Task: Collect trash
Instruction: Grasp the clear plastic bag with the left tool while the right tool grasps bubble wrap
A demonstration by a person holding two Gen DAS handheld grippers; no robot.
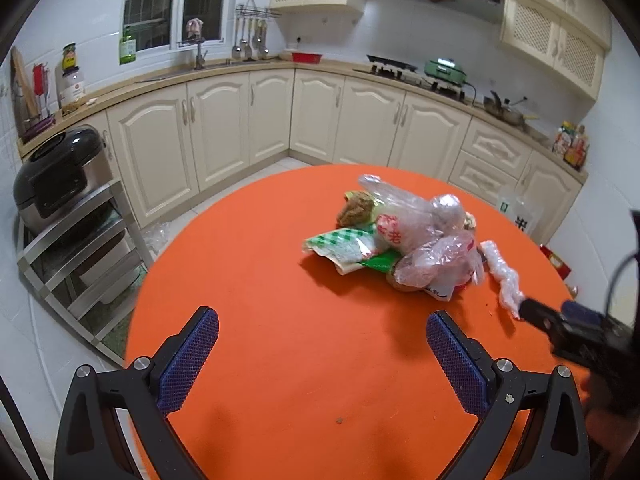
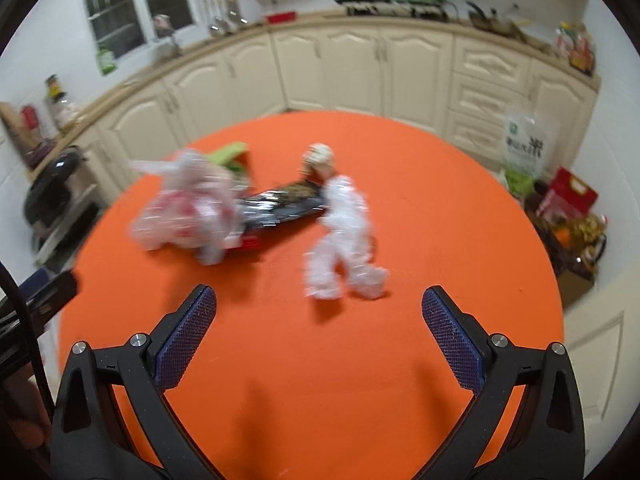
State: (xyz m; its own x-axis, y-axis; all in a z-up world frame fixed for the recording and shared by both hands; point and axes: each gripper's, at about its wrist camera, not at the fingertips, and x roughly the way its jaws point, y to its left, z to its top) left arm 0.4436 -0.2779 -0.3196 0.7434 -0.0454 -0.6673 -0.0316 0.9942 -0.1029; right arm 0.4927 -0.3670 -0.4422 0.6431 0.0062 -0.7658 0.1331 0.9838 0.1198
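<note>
Round orange table point(image 1: 280, 360), kitchen setting; cream cabinets point(image 1: 224, 120) across upper frame, rice cooker point(image 1: 60, 172) far left. Trash pile point(image 1: 400, 236) right of centre on table; crumpled clear wrap point(image 2: 344, 236) mid-frame, apart from pile. Left gripper point(image 1: 322, 356) and right gripper point(image 2: 319, 332): jaws wide apart, nothing held. Right wrist view motion-blurred; pile contents unclear.

One round orange surface point(image 1: 248, 264); one heap of plastic bags point(image 1: 416, 236); one twisted white film strip point(image 2: 344, 236); one black wrapper point(image 2: 284, 204); two tools, left point(image 1: 322, 340) and right point(image 2: 319, 316).
</note>
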